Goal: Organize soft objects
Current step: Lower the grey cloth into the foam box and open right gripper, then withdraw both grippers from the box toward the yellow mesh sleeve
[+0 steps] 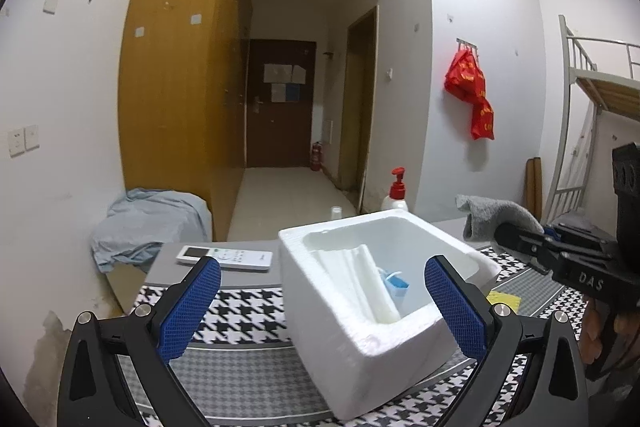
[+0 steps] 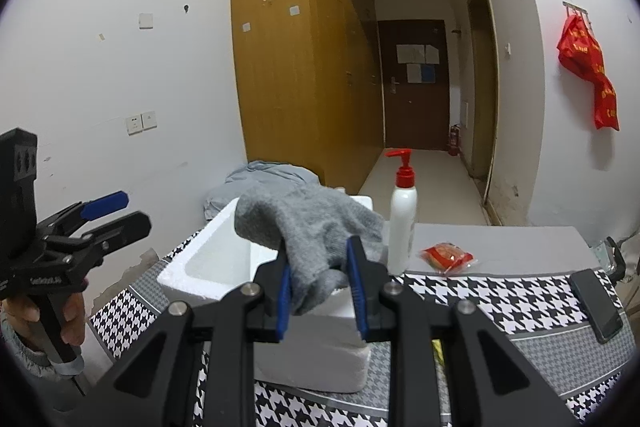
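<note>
1. The table [image 2: 500, 243], covered by a houndstooth cloth [image 2: 480, 299], carries everything; you work over its middle.
2. The foam box [image 1: 360, 339] sits open at the centre. In the left view its cavity holds folded white material [image 1: 360, 279] at about 9 o'clock and a small blue-and-white item [image 1: 394, 285] at the middle; what that item is cannot be told.
3. Your right gripper [image 2: 320, 287] is clenched on a grey sock [image 2: 312, 227], which bunches above the pads and hangs at the near rim of the box. Carry it toward 12 o'clock until it hangs over the open cavity, lower it inside, then let go, so that no part drapes on the rim.
4. Your left gripper [image 1: 322, 303] is released, its blue pads spread wide with nothing between them, framing the box's near corner. Keep it to the 9 o'clock side, clear of the sock's path.
5. The pump bottle [image 2: 402, 215] stands just beside the box at 2 o'clock; avoid knocking it.
6. A red packet [image 2: 446, 257] lies at 3 o'clock, a phone [image 2: 596, 307] further right, a remote [image 1: 224, 257] at 10 o'clock of the box.
</note>
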A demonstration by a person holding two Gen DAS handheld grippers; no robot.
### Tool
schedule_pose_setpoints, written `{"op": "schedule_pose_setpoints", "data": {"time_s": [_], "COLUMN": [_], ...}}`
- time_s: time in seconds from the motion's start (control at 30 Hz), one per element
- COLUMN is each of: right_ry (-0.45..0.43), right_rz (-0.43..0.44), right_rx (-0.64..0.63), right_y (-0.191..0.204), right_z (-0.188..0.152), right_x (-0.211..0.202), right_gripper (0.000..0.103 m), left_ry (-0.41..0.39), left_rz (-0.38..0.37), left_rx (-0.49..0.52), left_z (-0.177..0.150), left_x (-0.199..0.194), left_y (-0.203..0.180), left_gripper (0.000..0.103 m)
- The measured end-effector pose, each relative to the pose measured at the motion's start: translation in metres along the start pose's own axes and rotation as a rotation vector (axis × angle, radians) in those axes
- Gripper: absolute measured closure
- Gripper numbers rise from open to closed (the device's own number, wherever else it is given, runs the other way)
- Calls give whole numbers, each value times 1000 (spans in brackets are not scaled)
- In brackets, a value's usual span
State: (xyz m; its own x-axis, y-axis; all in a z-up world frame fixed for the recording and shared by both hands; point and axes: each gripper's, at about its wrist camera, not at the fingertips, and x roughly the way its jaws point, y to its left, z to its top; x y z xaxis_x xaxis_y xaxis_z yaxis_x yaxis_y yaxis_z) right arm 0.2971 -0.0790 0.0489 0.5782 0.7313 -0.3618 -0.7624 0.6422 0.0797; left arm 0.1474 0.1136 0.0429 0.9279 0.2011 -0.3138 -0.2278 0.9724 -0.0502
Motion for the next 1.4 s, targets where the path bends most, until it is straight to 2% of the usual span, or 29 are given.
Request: {"op": "schedule_pose_setpoints", "data": {"time_s": [0.5, 0.73, 1.07, 1.1, 1.17, 1.2, 1.23, 1.4], "right_ry": [28, 47, 113, 118, 122, 118, 111, 93], "right_rz": [59, 26, -29, -28, -23, -23, -23, -26], "right_rx": [-28, -33, -14, -11, -10, -11, -13, 2], "right_y": [23, 28, 30, 30, 31, 32, 32, 28], "right_z": [10, 15, 16, 15, 14, 13, 12, 9], "right_x": [29, 45, 69, 70, 71, 69, 67, 56], "right_gripper": [74, 74, 73, 71, 56, 38, 27, 24], "left_ry": [-7, 6, -3, -1, 4, 9, 15, 30], "left_rz": [40, 9, -28, -35, -41, -41, -42, -50], "left_rx": [-5, 15, -9, -10, -4, -1, 2, -10], "left_z": [-14, -17, -13, -14, -15, -15, -16, -18], "left_x": [-27, -24, -13, -11, -9, -7, -6, -5], "left_y": [21, 27, 40, 40, 38, 37, 35, 30], "left_gripper": [1, 1, 1, 1, 1, 1, 1, 1]}}
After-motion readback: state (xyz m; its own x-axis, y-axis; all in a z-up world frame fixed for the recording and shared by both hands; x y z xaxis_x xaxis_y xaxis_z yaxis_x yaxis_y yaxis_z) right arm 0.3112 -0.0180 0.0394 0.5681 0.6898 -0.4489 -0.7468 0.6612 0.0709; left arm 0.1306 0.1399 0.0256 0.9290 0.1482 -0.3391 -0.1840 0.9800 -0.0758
